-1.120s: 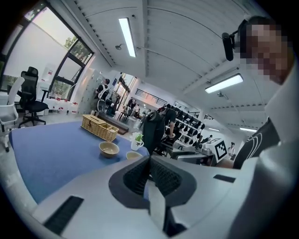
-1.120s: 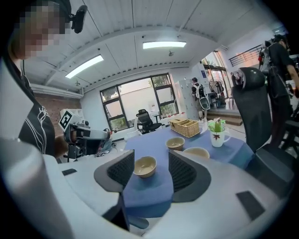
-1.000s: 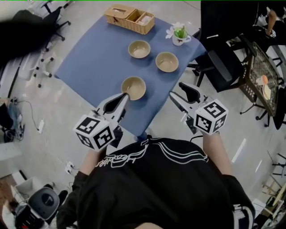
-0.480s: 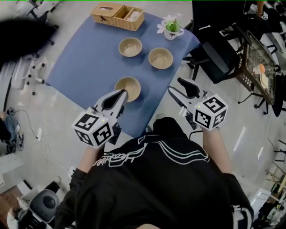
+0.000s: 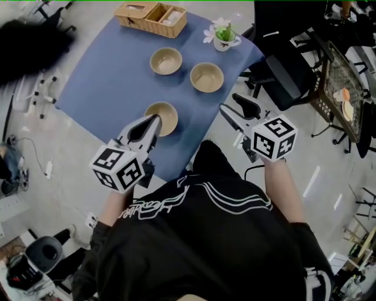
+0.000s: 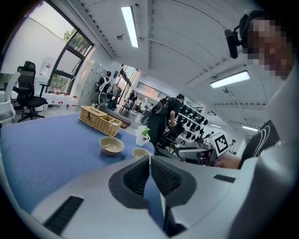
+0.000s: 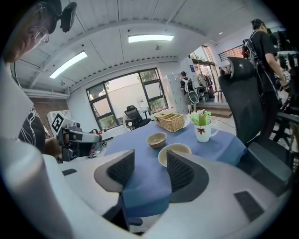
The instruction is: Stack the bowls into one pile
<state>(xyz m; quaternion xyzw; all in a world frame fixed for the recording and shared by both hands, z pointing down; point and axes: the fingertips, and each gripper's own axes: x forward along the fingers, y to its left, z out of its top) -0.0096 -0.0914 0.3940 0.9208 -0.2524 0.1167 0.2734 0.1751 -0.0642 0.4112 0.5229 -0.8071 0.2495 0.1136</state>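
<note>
Three tan bowls apart on the blue bench (image 5: 100, 88), far bowl (image 5: 166, 61), middle bowl (image 5: 207, 77), nearest bowl (image 5: 167, 114) by the left tool (image 5: 154, 121), closed and empty, right tool (image 5: 229, 104) wide open, empty.

Tan bowls (image 5: 207, 77), blue cloth (image 5: 106, 76)
All three bowls are plain beige; the cloth is solid blue, the woven basket (image 5: 151, 17) straw-yellow, the mug (image 7: 203, 132) white with a red leaf.
</note>
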